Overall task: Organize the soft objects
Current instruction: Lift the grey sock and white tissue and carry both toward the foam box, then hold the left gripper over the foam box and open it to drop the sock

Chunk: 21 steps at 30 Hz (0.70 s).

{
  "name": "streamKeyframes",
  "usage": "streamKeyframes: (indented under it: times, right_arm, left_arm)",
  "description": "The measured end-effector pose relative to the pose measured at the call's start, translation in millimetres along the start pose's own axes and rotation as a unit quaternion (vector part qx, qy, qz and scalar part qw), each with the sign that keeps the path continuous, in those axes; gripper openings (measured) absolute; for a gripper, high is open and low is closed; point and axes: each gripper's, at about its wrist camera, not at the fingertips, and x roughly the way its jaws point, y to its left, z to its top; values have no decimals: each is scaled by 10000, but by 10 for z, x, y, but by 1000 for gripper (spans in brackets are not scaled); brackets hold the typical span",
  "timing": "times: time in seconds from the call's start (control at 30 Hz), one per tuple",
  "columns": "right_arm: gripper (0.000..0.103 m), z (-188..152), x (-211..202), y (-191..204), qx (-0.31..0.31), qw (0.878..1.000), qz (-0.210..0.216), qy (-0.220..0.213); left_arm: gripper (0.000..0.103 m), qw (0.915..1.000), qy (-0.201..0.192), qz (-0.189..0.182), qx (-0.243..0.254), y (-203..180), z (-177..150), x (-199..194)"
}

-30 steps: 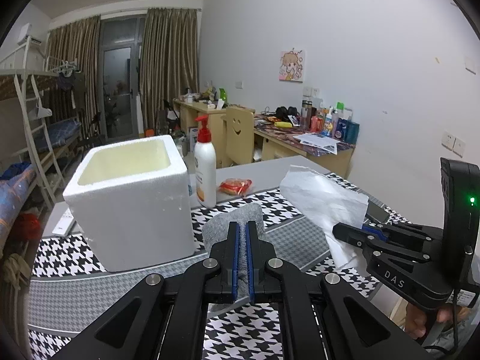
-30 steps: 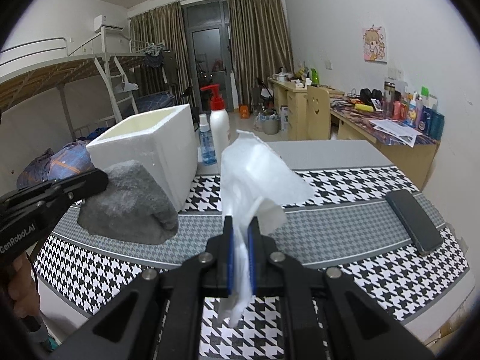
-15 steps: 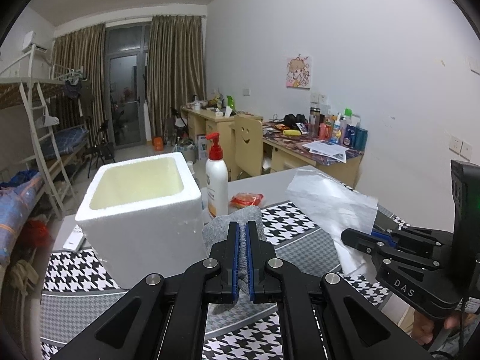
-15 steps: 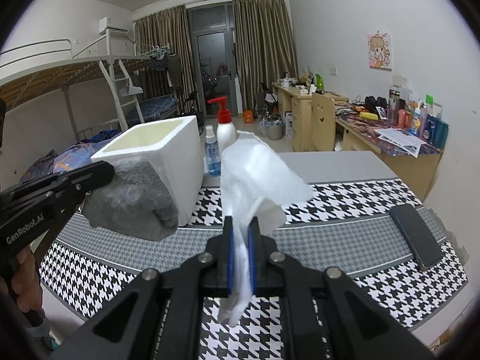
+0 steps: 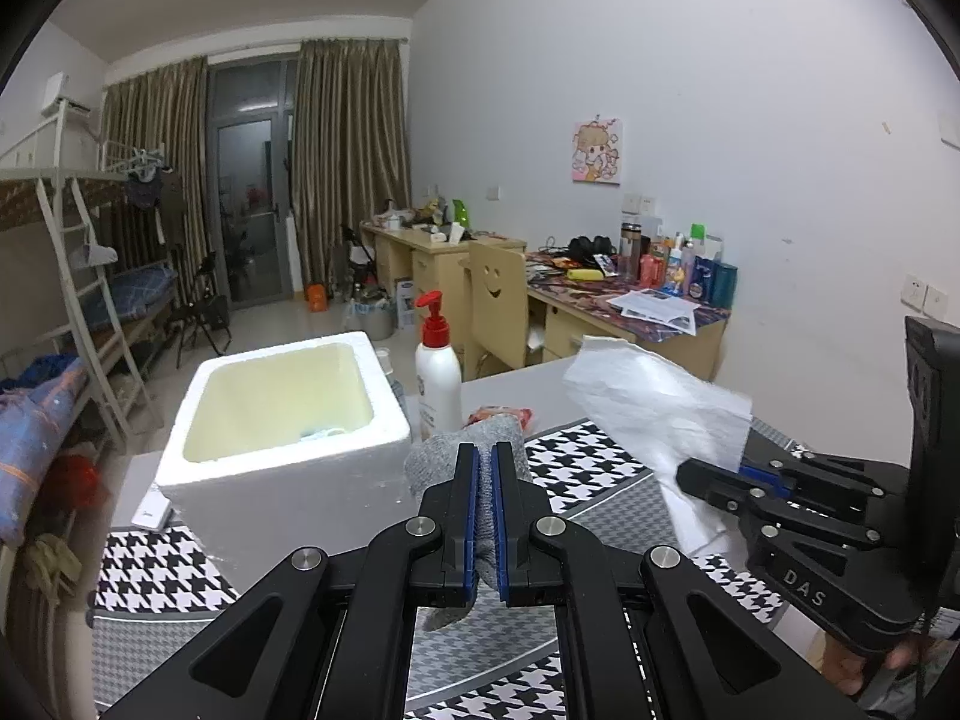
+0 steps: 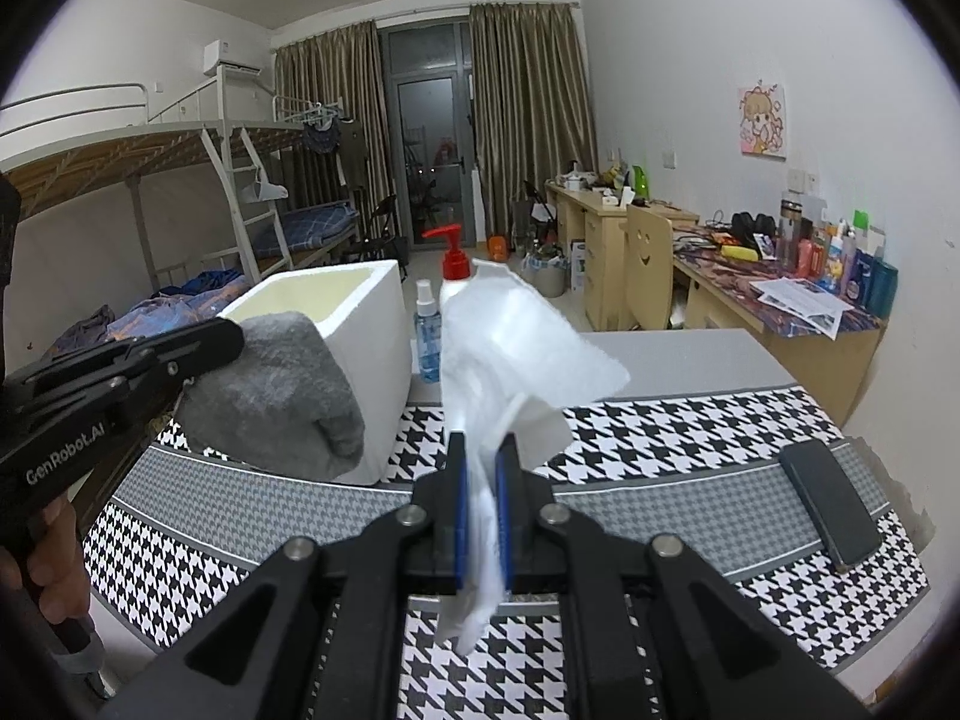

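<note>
Grey cloth [image 6: 282,384] & tissue [image 6: 510,336] over houndstooth table [image 6: 690,420], dorm rm

White letters reading "GenRobot.AI" ran along the black body of the left gripper [image 6: 231,339], seen from the right wrist view. On the right gripper [image 5: 684,471], seen from the left wrist view, the letters "DAS" stood pale on its black side. The lotion bottle [image 5: 438,387] with the red pump carried a printed label, but its words were too small to read. Nothing else was legible.
</note>
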Motion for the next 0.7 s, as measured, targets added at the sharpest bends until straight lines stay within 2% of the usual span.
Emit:
streamKeyframes:
  times: [0.7]
  right_arm:
    - [11,248,120,74,-129,9998,109,-127]
  left_arm:
    - [4,9998,-143,157,14,143,320,70]
